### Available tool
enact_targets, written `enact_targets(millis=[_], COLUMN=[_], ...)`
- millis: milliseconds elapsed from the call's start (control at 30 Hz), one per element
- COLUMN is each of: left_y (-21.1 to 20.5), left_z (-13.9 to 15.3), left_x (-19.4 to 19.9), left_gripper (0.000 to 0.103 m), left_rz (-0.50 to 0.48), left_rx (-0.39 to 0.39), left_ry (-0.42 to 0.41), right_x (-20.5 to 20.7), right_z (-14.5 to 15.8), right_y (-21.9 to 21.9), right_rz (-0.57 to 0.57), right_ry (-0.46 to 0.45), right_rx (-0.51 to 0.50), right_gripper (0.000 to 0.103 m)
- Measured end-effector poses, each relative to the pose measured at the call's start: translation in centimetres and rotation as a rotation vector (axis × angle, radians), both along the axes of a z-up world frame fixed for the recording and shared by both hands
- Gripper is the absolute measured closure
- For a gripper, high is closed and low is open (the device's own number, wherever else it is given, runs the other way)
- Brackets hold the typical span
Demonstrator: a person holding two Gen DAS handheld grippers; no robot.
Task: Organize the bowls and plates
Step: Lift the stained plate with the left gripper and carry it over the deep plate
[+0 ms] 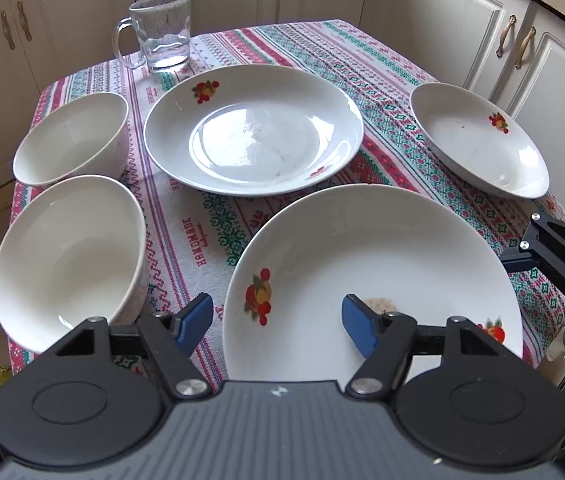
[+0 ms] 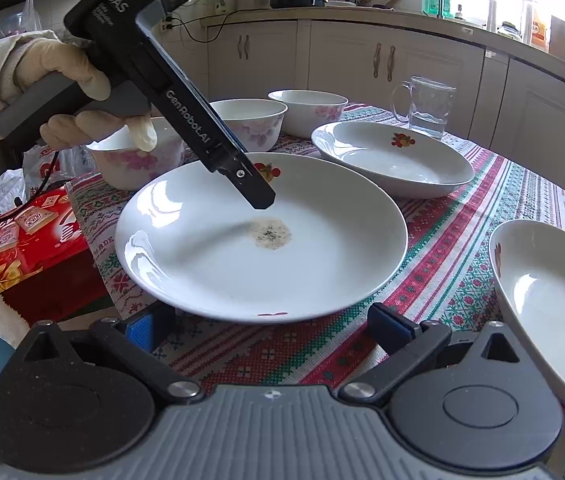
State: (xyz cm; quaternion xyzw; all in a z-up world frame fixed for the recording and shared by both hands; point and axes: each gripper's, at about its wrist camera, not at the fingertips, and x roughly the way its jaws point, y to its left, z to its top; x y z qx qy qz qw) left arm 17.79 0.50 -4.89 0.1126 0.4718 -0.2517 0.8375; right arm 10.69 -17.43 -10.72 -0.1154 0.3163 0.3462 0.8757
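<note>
Three white plates with fruit decals lie on the patterned tablecloth (image 1: 202, 240). The near plate (image 1: 362, 264) has a crumb stain; it also shows in the right wrist view (image 2: 242, 264). A middle plate (image 1: 254, 132) and a right plate (image 1: 478, 140) lie farther off. White bowls (image 1: 70, 140) (image 1: 66, 260) stand at the left; the right wrist view shows three floral bowls (image 2: 134, 160). My left gripper (image 1: 276, 320) is open, straddling the near plate's left rim. My right gripper (image 2: 270, 332) is open and empty, just before the near plate's edge.
A glass mug (image 1: 162, 36) with a little water stands at the far table edge. A red box (image 2: 30, 248) and bags sit beside the table. Cream cabinets (image 1: 482, 40) surround the table. The gloved hand (image 2: 42, 80) holds the left gripper over the near plate.
</note>
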Motion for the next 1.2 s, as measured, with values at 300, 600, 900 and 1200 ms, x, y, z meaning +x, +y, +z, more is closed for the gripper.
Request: enact_targets(millis=[300, 600, 900, 1200], left_y=[-0.6, -0.5, -0.7, -0.9], left_z=[-0.3, -0.4, -0.4, -0.5], left_x=[0.8, 1.2, 1.2, 1.7], left_gripper=[0.041, 0.041, 0.041, 0.04], left_rz=[-0.032, -0.047, -0.088, -0.125], left_rx=[-0.007, -0.01, 0.004, 0.001], left_ry=[0.043, 0.059, 0.068, 0.088], right_x=[0.2, 0.4, 0.7, 0.8], right_z=[-0.1, 0.0, 0.2, 0.1], right_y=[0.4, 0.3, 0.4, 0.0], right_rz=[0.029, 0.047, 0.054, 0.059], right_ry=[0.0, 0.004, 0.02, 0.011], right_rx=[0.008, 0.006, -0.015, -0.004], right_gripper=[0.0, 0.0, 0.0, 0.0])
